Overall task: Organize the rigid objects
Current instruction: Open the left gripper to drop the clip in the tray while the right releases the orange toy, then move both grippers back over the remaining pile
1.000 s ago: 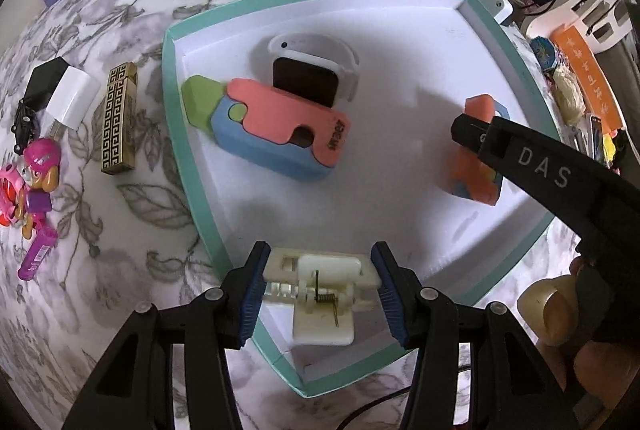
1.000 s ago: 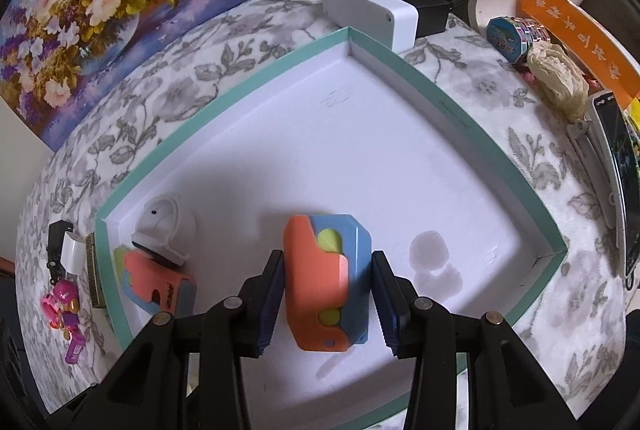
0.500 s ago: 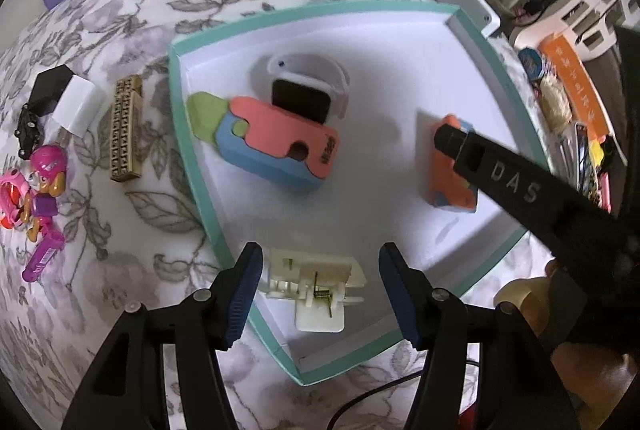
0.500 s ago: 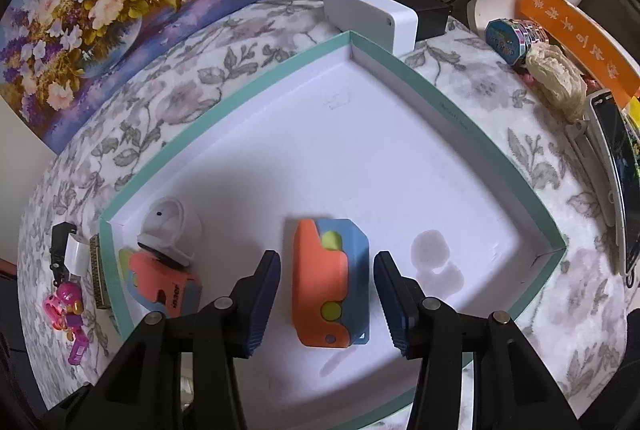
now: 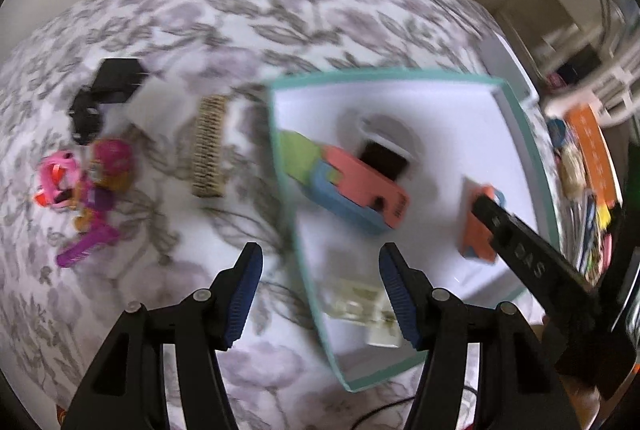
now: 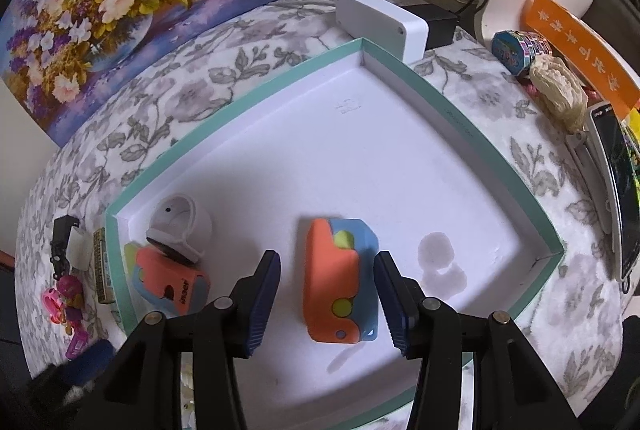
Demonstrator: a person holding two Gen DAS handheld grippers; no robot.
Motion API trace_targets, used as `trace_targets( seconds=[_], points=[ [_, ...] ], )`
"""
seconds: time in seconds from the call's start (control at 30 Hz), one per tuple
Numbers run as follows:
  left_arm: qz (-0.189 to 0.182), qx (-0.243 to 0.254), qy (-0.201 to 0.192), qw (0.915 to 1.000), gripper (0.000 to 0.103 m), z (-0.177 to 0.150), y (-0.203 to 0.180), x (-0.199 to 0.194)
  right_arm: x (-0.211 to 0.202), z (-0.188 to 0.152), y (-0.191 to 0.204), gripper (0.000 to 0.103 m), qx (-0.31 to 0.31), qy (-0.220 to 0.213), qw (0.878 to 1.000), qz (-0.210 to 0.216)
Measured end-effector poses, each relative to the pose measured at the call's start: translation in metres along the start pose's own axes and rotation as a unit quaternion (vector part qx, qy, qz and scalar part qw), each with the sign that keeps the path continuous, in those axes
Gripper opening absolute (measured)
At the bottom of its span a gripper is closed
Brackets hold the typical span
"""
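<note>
A white tray with a teal rim (image 6: pixel 460 109) lies on the flowered cloth. In it are an orange-and-blue block (image 6: pixel 340 278), a pink, blue and green toy (image 6: pixel 168 282), a white strap holder with a dark face (image 6: pixel 180 222) and a white clip (image 5: pixel 360 306). My right gripper (image 6: pixel 328 294) is open, its pads on either side of the block without pressing it. My left gripper (image 5: pixel 320 270) is open and empty, hanging over the tray's left rim (image 5: pixel 288 189); this view is blurred. The clip lies just below its right finger.
Left of the tray lie a gold patterned bar (image 5: pixel 208 145), a pink toy figure (image 5: pixel 92 185) and a black-and-white charger (image 5: pixel 116 85). A white box (image 6: pixel 380 21) sits at the tray's far corner, a phone (image 6: pixel 616 197) and clutter to the right, a flower painting (image 6: pixel 120 9) behind.
My left gripper let go of the white clip in the tray's near corner, opened, then lifted and swung left over the rim. My right gripper opened off the orange-and-blue block and stayed put.
</note>
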State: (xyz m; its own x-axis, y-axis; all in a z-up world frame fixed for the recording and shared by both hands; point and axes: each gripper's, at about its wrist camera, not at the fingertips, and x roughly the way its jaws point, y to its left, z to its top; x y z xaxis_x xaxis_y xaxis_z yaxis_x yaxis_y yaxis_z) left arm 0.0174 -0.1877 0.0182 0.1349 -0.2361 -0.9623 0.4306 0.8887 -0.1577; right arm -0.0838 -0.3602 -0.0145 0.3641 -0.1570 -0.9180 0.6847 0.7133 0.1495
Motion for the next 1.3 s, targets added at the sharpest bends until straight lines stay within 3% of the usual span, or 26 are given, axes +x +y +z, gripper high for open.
trace_targets(
  seconds=[0.13,0.37,0.5,0.63,0.7,1.0,1.3],
  points=[
    [0.024,-0.037,-0.012,0.9989,0.080,0.003,0.023,-0.003,-0.001,-0.002,0.006,0.059,-0.011,-0.002,1.000,-0.005],
    [0.058,-0.079,-0.027,0.9948,0.081,0.006,0.059,-0.008,-0.004,-0.006,0.021,0.079,-0.028,-0.007,1.000,-0.009],
    [0.061,-0.115,-0.042,0.9906,0.093,0.010,0.089,-0.020,-0.009,-0.006,0.028,0.089,-0.031,-0.016,0.999,-0.008],
    [0.071,-0.162,-0.059,0.9825,0.094,0.014,0.129,-0.033,-0.017,-0.010,0.041,0.090,-0.048,-0.029,0.998,-0.008],
    [0.077,-0.190,-0.076,0.9758,0.094,0.015,0.153,-0.045,-0.021,-0.011,0.050,0.096,-0.059,-0.033,0.998,-0.004],
    [0.122,-0.256,-0.130,0.9500,0.094,0.006,0.235,-0.092,-0.047,-0.026,0.109,0.097,-0.108,-0.061,0.992,0.035],
    [0.120,-0.276,-0.149,0.9421,0.094,-0.004,0.273,-0.109,-0.057,-0.045,0.165,0.097,-0.158,-0.060,0.983,0.069]
  ],
)
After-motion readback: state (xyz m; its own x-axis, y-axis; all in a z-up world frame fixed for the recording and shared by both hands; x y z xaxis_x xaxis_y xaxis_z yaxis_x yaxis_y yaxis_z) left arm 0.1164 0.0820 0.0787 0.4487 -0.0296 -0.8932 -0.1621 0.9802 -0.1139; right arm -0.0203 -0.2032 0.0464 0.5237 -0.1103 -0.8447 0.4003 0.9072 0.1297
